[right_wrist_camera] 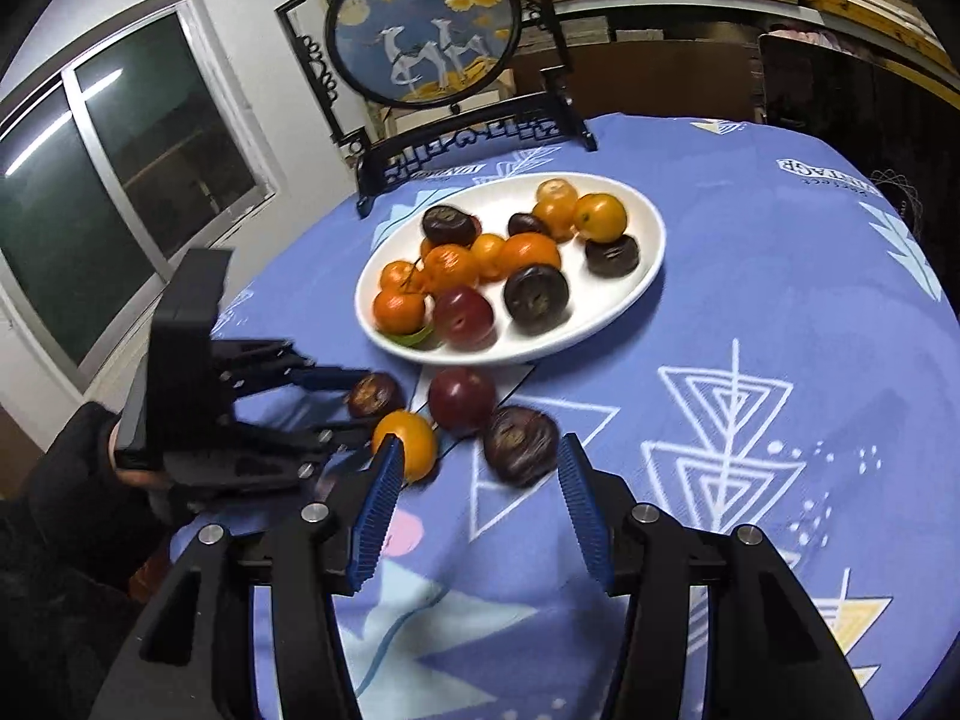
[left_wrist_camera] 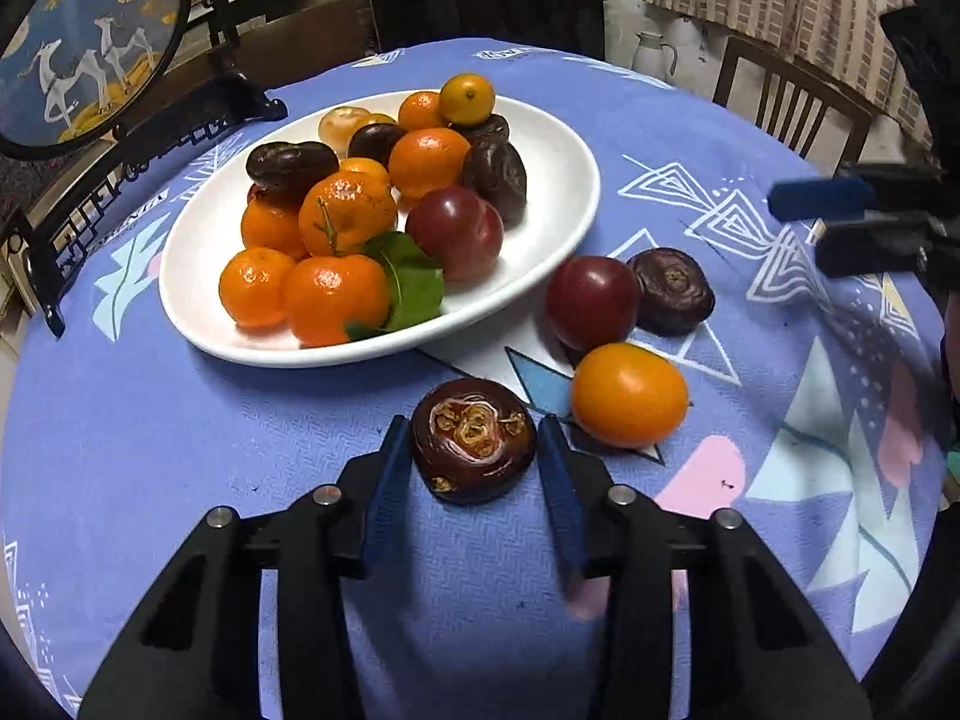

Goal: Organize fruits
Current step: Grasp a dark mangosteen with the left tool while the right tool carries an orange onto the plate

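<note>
In the lower middle of the left wrist view, a dark brown fruit (left_wrist_camera: 474, 440) is seen between the blue pads of the left gripper (left_wrist_camera: 474, 450); the jaws are spread and contact cannot be told. An orange fruit (left_wrist_camera: 628, 395), a red plum (left_wrist_camera: 591, 302) and a second dark fruit (left_wrist_camera: 672, 290) are placed on the counter (left_wrist_camera: 180, 432) to the right of the white plate (left_wrist_camera: 552, 138), which is filled with fruits. In the right wrist view the right gripper (right_wrist_camera: 477, 474) is held released near the second dark fruit (right_wrist_camera: 521, 445).

Loose fruits (left_wrist_camera: 629, 395) crowding plate (left_wrist_camera: 558, 138) front.
</note>
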`<state>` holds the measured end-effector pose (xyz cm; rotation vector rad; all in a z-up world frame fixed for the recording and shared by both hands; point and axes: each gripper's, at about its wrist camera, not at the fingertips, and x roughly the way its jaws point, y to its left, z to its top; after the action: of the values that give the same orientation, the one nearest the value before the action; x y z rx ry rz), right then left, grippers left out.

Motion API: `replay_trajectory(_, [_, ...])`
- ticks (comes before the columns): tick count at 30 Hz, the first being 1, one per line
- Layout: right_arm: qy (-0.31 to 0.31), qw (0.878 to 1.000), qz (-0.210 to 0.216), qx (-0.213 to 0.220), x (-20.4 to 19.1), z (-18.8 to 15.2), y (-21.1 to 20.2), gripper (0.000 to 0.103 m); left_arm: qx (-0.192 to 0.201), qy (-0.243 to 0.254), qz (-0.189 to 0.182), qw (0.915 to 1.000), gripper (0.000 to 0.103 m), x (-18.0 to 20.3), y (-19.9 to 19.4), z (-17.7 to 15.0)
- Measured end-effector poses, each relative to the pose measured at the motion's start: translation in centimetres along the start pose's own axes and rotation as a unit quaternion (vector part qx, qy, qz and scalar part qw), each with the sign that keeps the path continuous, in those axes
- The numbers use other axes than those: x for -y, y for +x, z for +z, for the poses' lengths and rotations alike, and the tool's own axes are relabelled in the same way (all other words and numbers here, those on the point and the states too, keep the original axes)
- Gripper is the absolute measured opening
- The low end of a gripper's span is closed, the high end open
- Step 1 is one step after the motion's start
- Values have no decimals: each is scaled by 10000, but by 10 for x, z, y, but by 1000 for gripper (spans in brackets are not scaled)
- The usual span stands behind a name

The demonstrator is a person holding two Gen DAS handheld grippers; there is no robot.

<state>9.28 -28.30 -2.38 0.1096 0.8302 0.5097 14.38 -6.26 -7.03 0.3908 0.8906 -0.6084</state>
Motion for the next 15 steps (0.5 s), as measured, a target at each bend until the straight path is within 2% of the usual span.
replay_trajectory(3, [-330,9991,102,-257,-18,-6,11,54,173,-190,-21,9997,40,-6,-9,-2])
replay_trajectory(7, [-881,9947,-138,-503,-47,-9,34,54,539,-459,-113,9974,40,-14,-38,-11])
replay_trajectory(12, [-1177,9905,-128,-693,-70,1,62,55,764,-544,-122,9955,40,-16,-69,-26])
replay_trajectory(15, [-1062,9912,-234,-754,-68,10,77,55,797,-590,-88,9950,40,-18,-76,-33])
